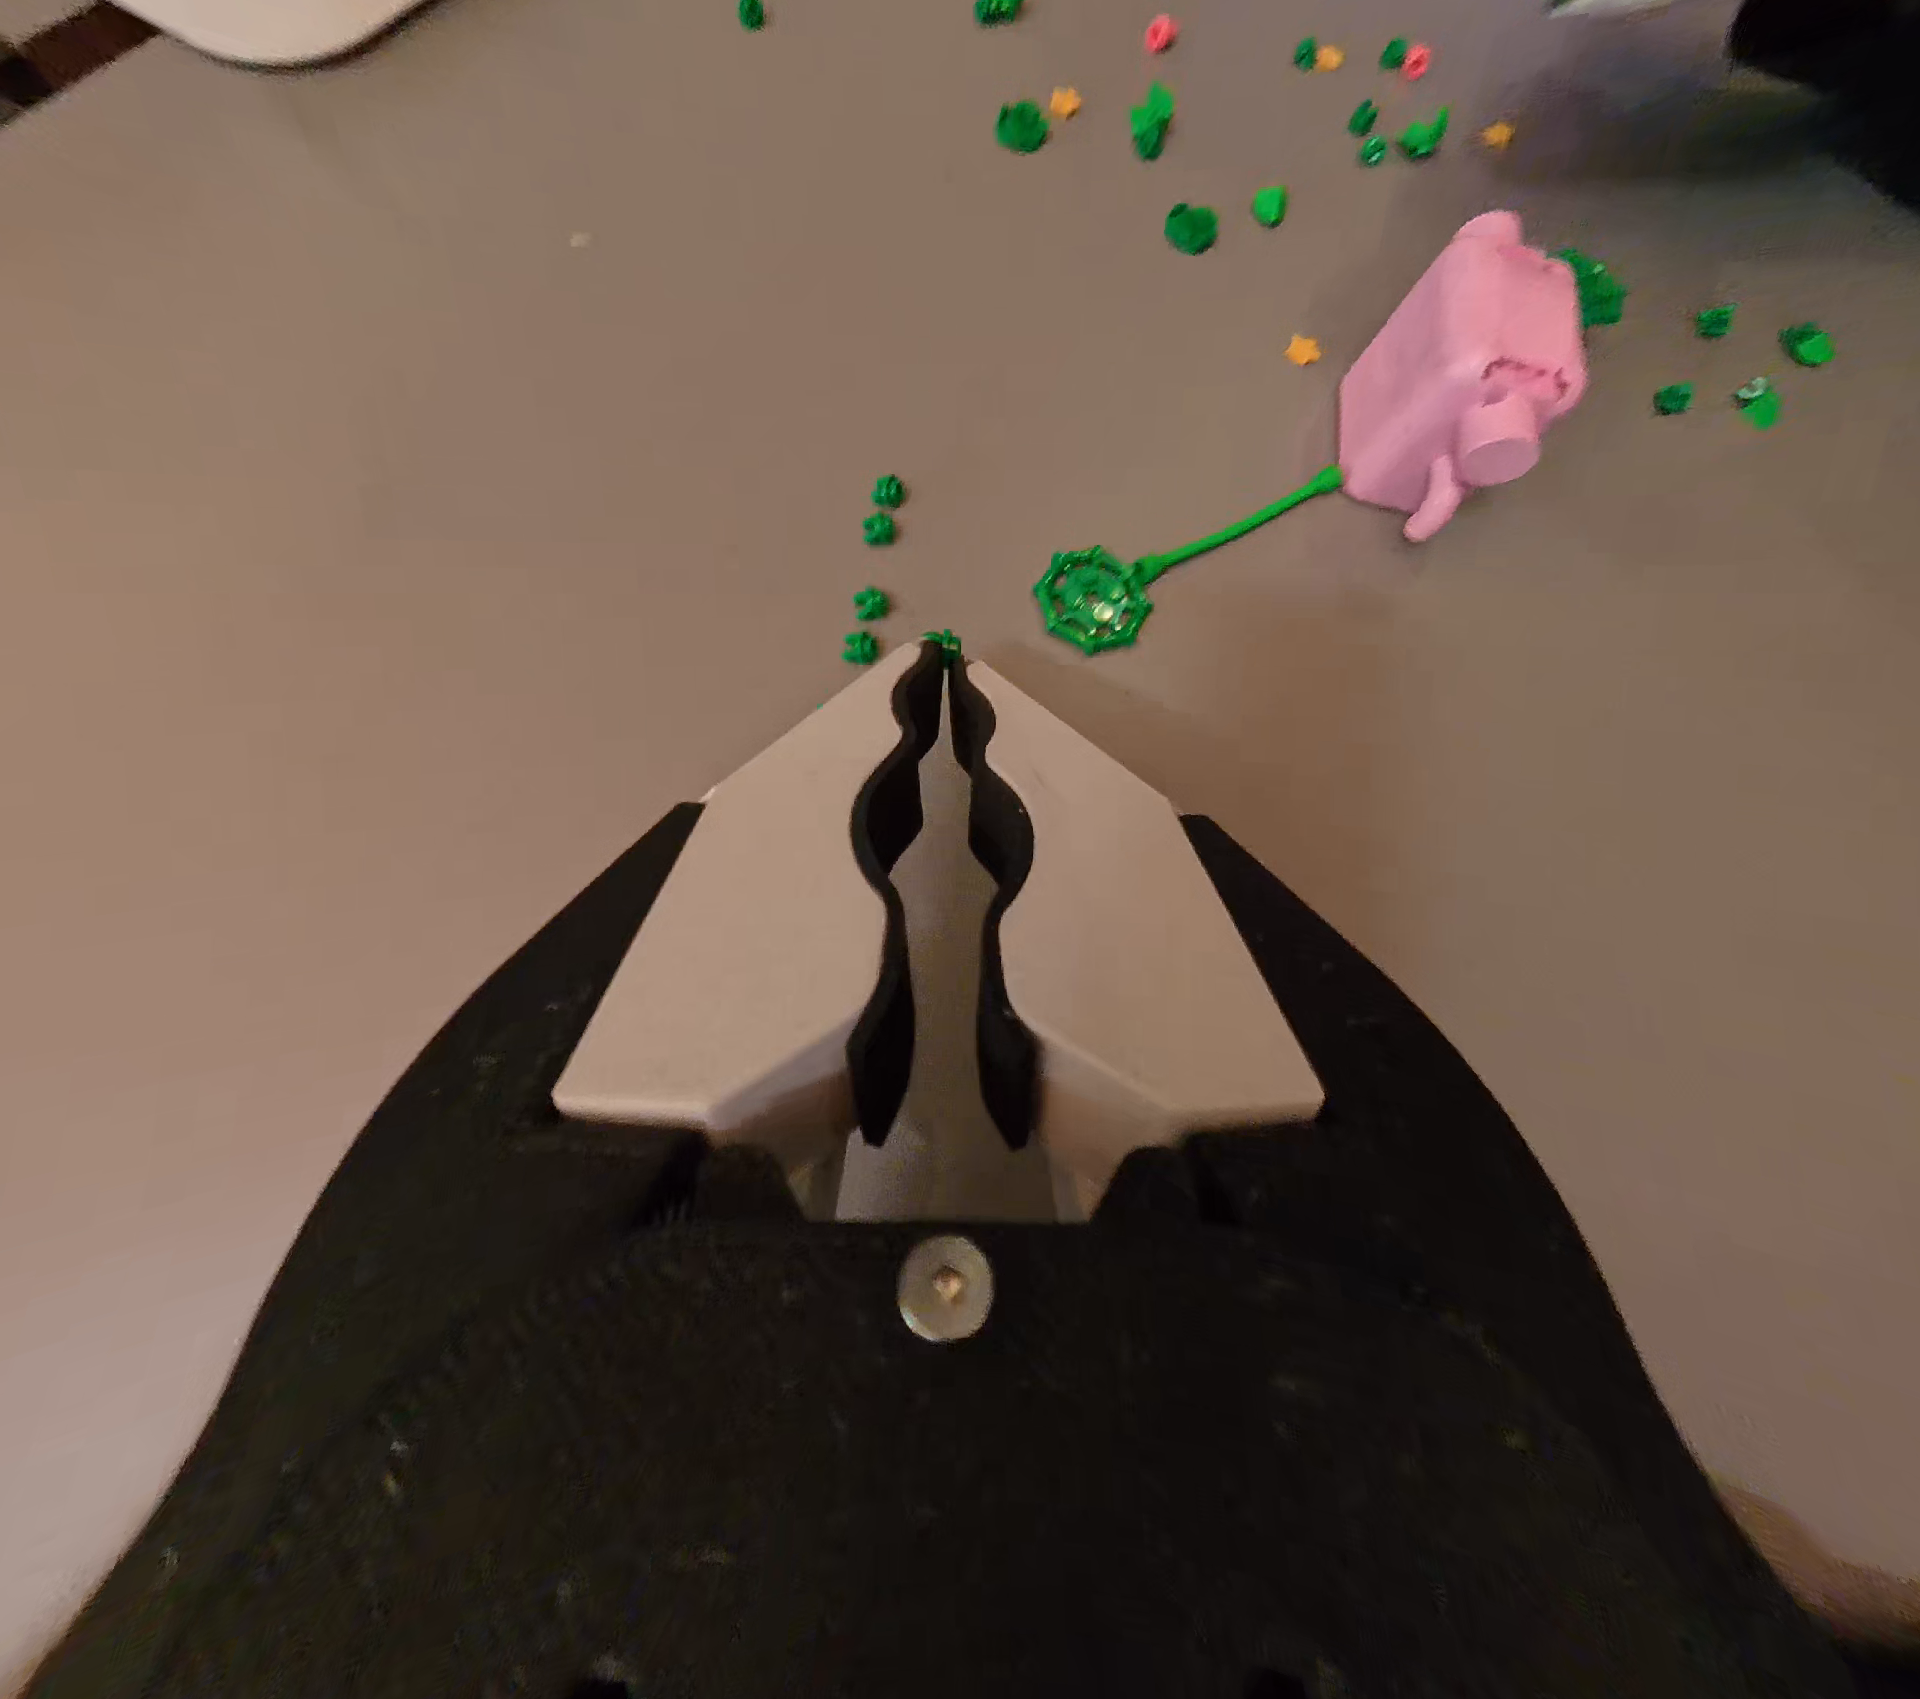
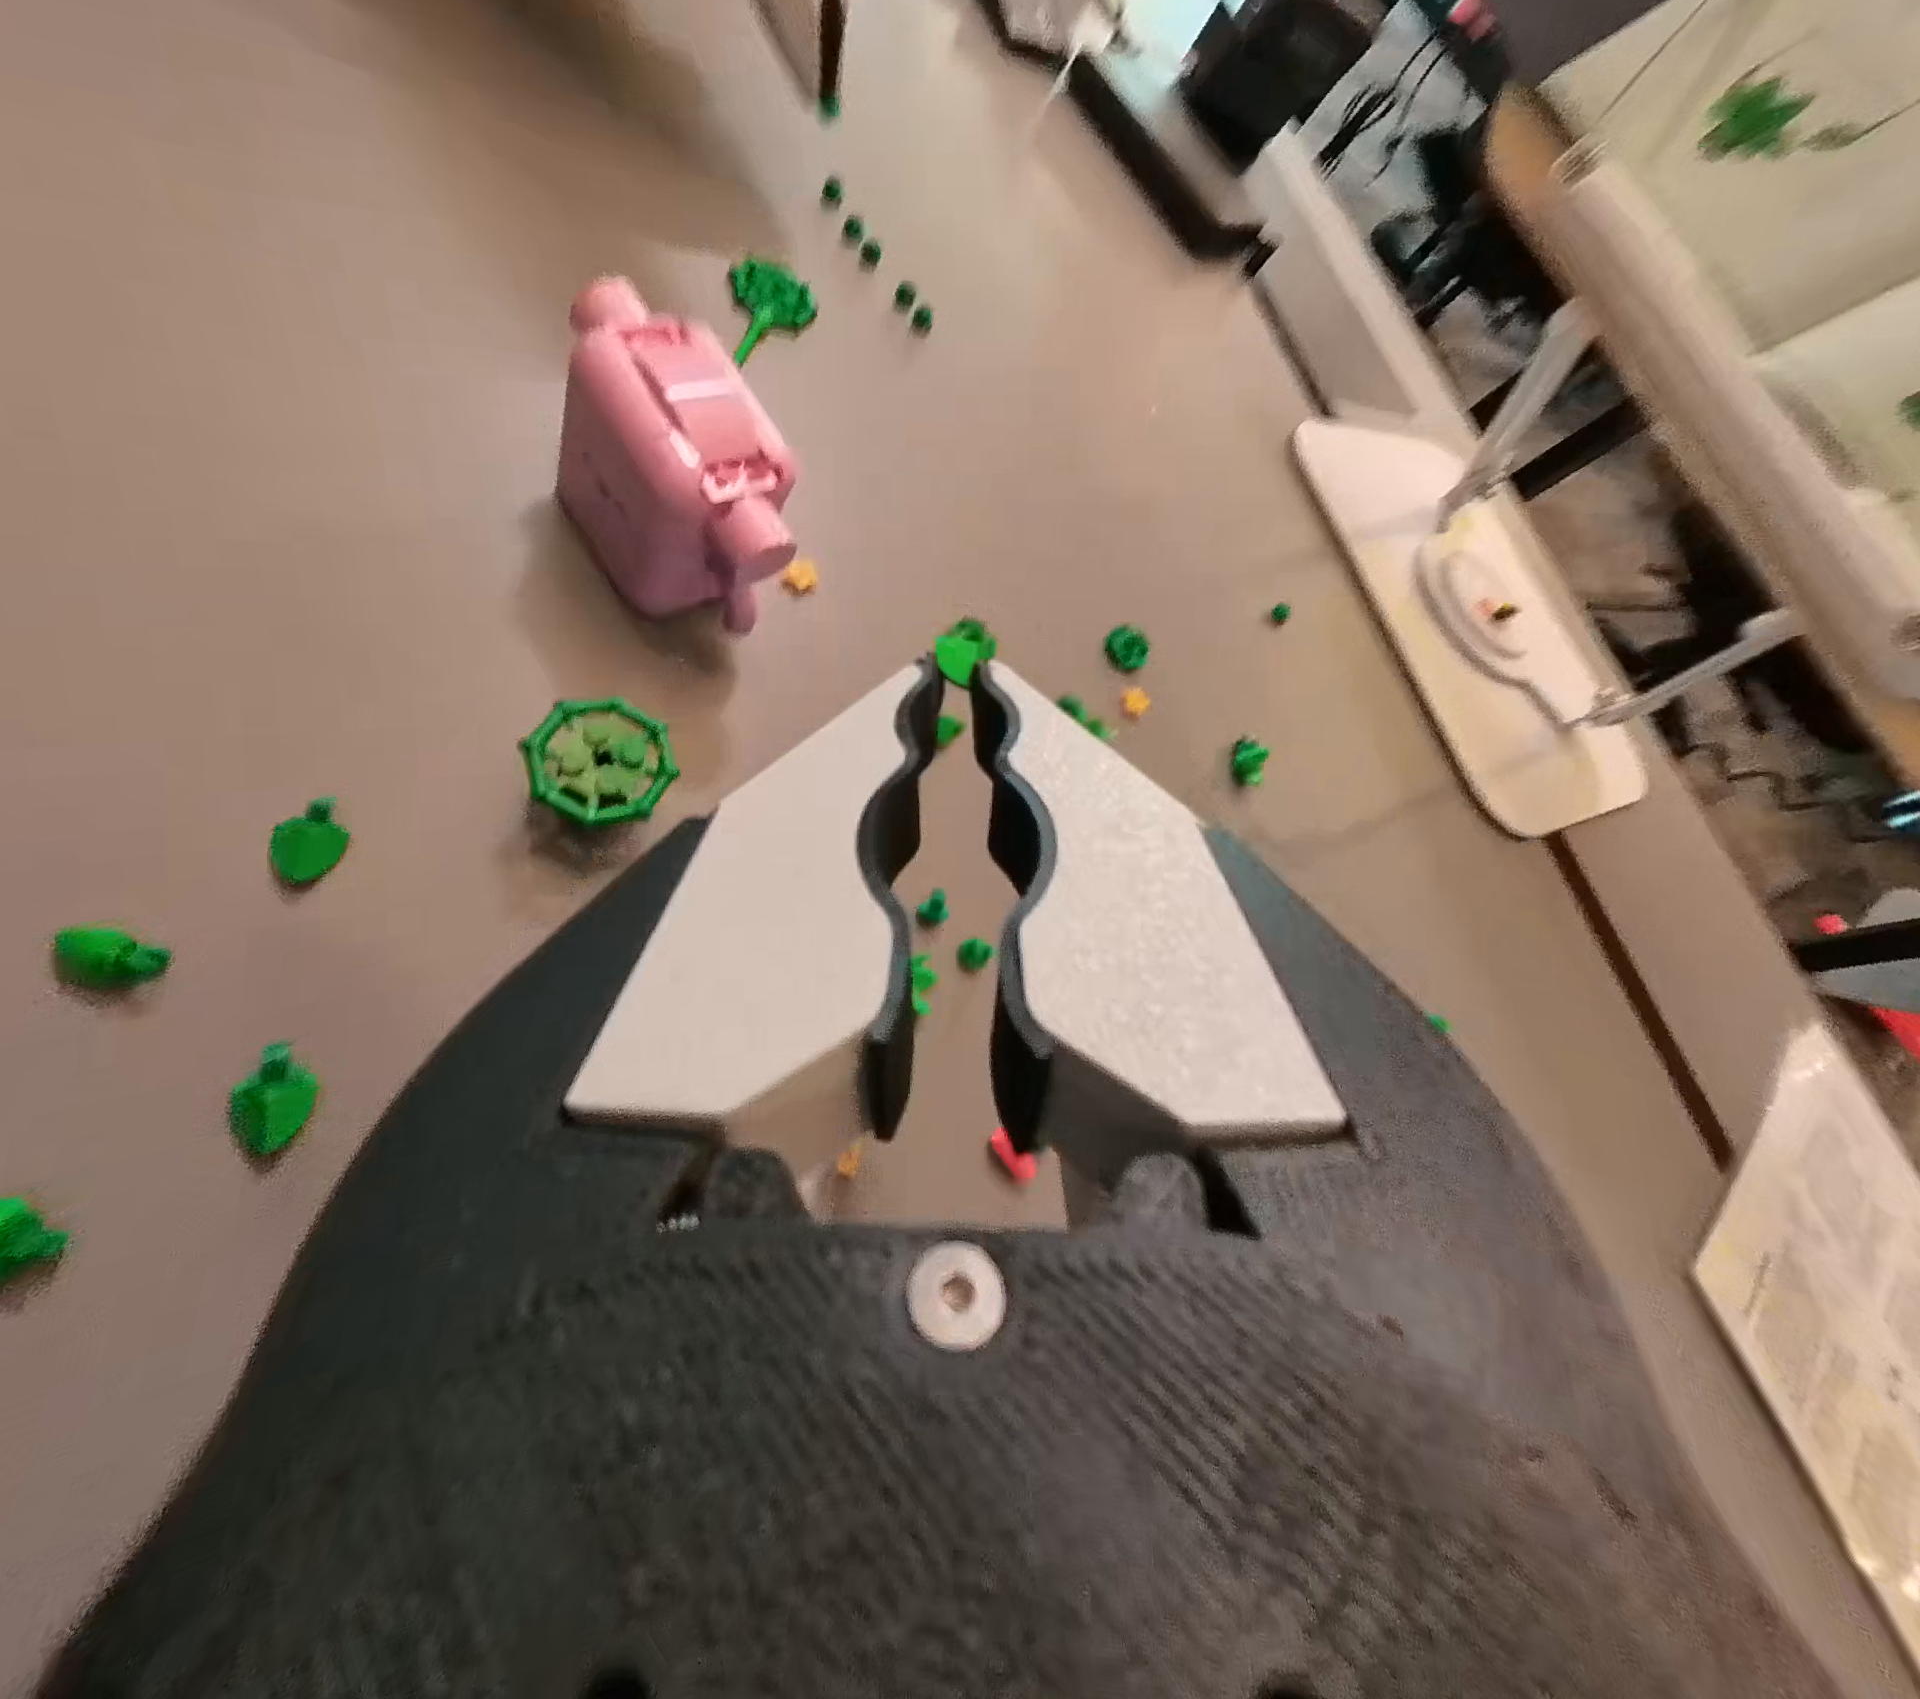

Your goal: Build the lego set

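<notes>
Closest to the left wrist camera, the left claw (image 1: 943,660) is pinched almost fully together on a tiny green stud piece (image 1: 942,641) at its very tips, just above the grey desk (image 1: 416,454). A short row of similar small green studs (image 1: 879,558) lies on the desk just beyond the tips.

Just to their right lies a green web-shaped disc on a thin stalk (image 1: 1093,602), whose far end reaches a pink block-built body (image 1: 1455,382) lying on its side. Green leafy parts show at the pink body's far end. This pink body with its stalk looks like the only assembled section so far.

Seen from the right wrist camera, the right claw (image 2: 961,662) is clenched on a green leaf-like piece (image 2: 961,650) and held above the desk. A second green web disc (image 2: 597,761), filled with paler green bits, sits on the desk to the left of its tips, unattached.

Many loose pieces (image 1: 1195,122) are scattered over the far right part of the desk: green leaves and studs, a few orange stars, a few pink flowers. A white tray (image 2: 1475,610) sits at the desk's edge, and a printed sheet (image 2: 1829,1286) lies nearby.

Judging by the amount still loose, the build appears to be at an early or middle stage, with most foliage and flowers yet to be attached.
</notes>
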A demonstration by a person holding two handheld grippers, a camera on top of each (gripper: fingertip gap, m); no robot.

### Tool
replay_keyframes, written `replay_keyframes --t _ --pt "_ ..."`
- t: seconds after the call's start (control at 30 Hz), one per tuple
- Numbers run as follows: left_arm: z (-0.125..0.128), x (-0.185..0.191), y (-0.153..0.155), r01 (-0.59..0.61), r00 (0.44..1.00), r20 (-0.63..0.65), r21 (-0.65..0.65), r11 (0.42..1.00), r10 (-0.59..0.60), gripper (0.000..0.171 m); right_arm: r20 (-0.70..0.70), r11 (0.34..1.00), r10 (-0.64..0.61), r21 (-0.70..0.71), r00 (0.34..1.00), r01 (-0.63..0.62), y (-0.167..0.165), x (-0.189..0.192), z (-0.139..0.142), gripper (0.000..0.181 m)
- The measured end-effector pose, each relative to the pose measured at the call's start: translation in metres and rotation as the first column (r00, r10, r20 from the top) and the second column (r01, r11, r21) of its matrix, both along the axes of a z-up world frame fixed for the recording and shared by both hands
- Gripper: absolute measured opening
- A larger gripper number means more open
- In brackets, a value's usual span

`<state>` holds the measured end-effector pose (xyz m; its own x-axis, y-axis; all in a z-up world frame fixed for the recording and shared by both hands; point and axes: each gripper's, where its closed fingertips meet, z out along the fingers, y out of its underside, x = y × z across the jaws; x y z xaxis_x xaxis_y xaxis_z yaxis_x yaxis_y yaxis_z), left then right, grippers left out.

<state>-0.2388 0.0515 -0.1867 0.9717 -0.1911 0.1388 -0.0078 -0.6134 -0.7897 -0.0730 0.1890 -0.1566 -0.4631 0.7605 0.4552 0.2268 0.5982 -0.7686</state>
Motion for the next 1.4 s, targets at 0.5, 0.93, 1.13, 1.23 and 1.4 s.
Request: replay_keyframes --t 0.5,0.93,1.13,1.23,1.4 --pt "0.0 0.019 0.007 0.06 0.998 0.018 0.007 0.998 -0.061 0.0 0.37 0.996 0.047 0.054 0.928 -0.073 0.007 0.028 -0.063 0.005" --pt "0.009 0.023 0.01 0.067 0.997 0.02 0.051 0.996 -0.068 0.0 0.392 0.995 0.074 0.029 0.917 -0.092 0.008 0.037 -0.063 0.005" --pt "0.014 0.027 0.013 0.076 0.997 0.024 0.079 0.994 -0.079 0.0 0.404 0.996 0.075 0.021 0.912 -0.092 0.01 0.04 -0.062 0.011" --pt "0.016 0.028 0.013 0.078 0.996 0.025 0.087 0.993 -0.08 0.0 0.411 0.996 0.074 0.019 0.908 -0.09 0.011 0.042 -0.062 0.013" --pt "0.016 0.029 0.014 0.079 0.996 0.027 0.09 0.993 -0.082 0.0 0.423 0.996 0.08 0.007 0.903 -0.092 0.01 0.045 -0.062 0.016"
